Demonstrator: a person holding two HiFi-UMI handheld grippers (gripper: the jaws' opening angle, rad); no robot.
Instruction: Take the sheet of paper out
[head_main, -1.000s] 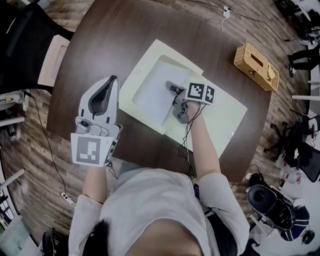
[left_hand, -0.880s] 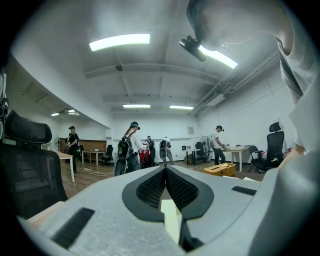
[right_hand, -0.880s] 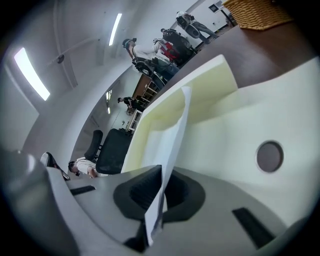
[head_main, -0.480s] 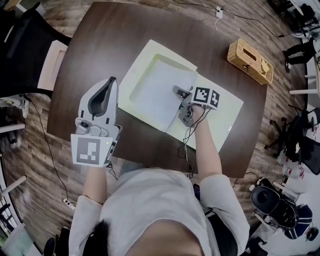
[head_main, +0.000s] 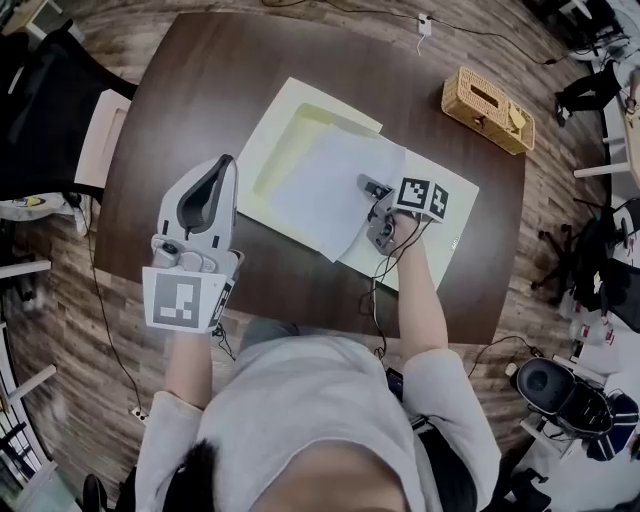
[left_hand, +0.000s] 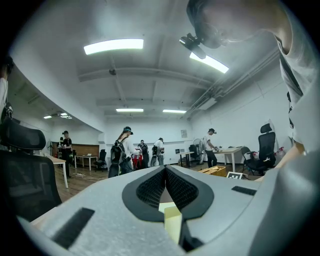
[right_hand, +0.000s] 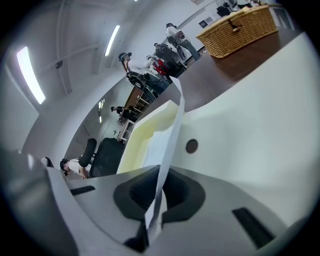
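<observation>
My right tongs (head_main: 368, 187) pinch the right edge of the sheet of paper (head_main: 318, 185), tilting it up so it can slide right, out of the pale yellow case (head_main: 268, 125), while my left tongs (head_main: 227, 160) hang pressed together and empty at the near left, out of the way.

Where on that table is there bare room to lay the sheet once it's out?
Bare wood of the table lies along its far edge beyond the cream tray, between tray and wicker basket, and in the near strip before the person. The middle is crowded: tray, sheet of paper and the right hand-held gripper pinching it.
</observation>
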